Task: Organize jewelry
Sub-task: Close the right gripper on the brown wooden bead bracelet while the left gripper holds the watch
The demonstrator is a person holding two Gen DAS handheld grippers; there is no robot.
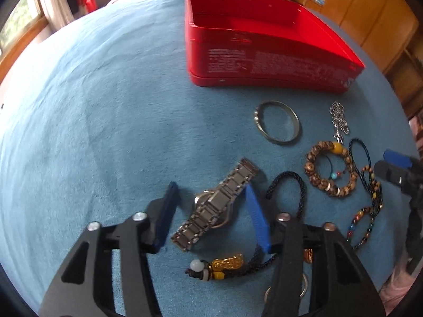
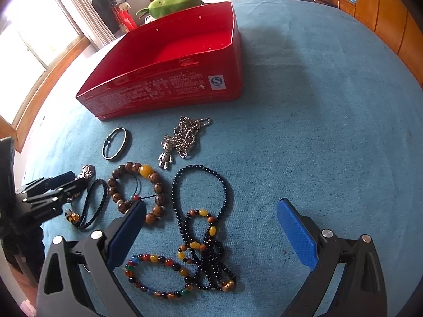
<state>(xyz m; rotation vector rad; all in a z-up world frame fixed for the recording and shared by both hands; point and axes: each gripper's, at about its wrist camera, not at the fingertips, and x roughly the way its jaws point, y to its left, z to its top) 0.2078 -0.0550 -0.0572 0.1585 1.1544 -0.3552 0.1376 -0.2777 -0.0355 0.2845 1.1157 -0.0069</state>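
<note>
A silver metal watch [image 1: 219, 206] lies on the blue cloth between the blue pads of my left gripper [image 1: 211, 187]. The jaws stand apart around it, and the left pad is clear of the watch. A black cord with a gold charm [image 1: 227, 262] lies just below it. The right wrist view shows my right gripper [image 2: 211, 203] wide open over a black bead necklace [image 2: 201, 211] and a colourful bead bracelet [image 2: 158, 277], holding nothing. The open red tin box [image 1: 264, 60] stands behind, its inside bare where I see it.
On the cloth [image 1: 105, 105] lie a silver bangle [image 1: 277, 122], a silver chain with a figure pendant [image 2: 185, 137] and a brown bead bracelet [image 2: 137, 192]. A green plush toy [image 2: 174, 1] sits behind the box. Wooden cabinets stand at the right.
</note>
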